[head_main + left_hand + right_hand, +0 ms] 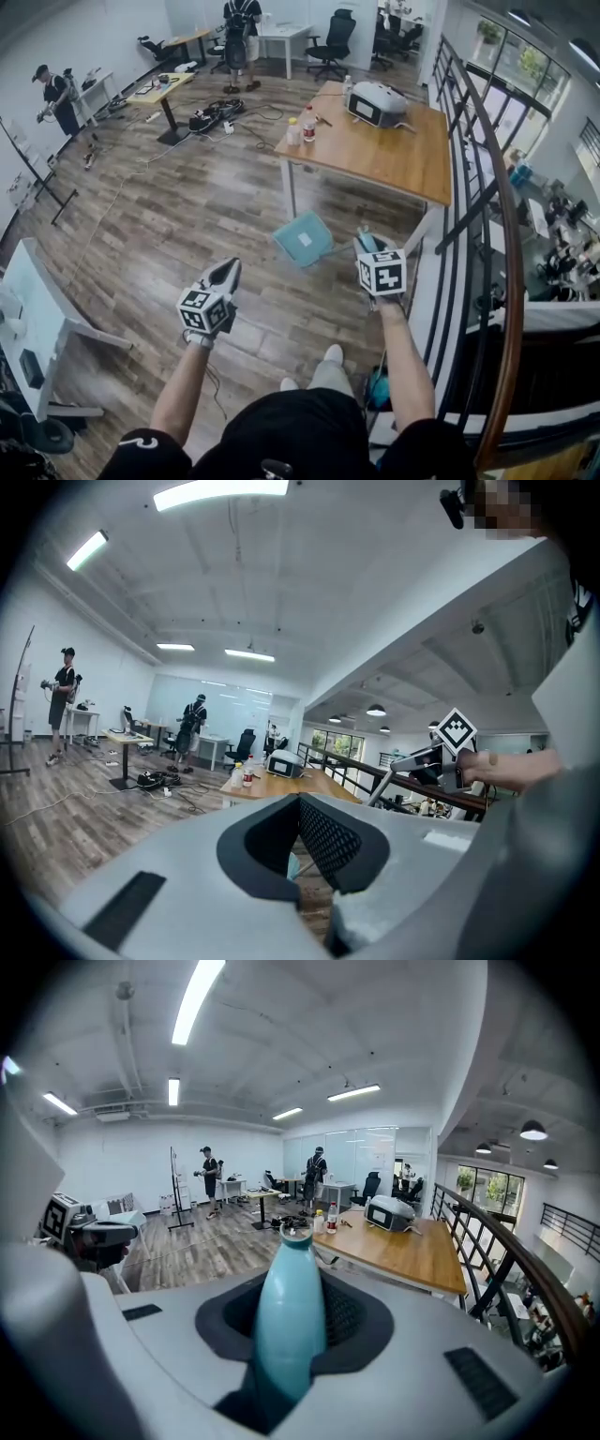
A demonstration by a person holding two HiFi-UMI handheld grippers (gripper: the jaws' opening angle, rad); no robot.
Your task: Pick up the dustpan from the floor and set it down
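The teal dustpan [303, 239] hangs tilted over the wood floor, just in front of the table, with a white label on its pan. Its rounded teal handle [291, 1321] runs up between the jaws of my right gripper [367, 246], which is shut on it. The handle's ring end [294, 1234] points away from the camera. My left gripper [228, 272] is held out to the left of the pan and apart from it. Its jaws stand a narrow gap apart, with nothing between them and floor showing through. The left gripper view shows the right gripper [433, 759] raised at the right.
A wooden table [403, 164] with a white device [378, 103] and bottles [302, 127] stands just beyond the pan. A dark railing [487, 216] runs along the right. At the left is a white desk [42, 314]. Cables [216, 117] and people [56, 98] are farther back.
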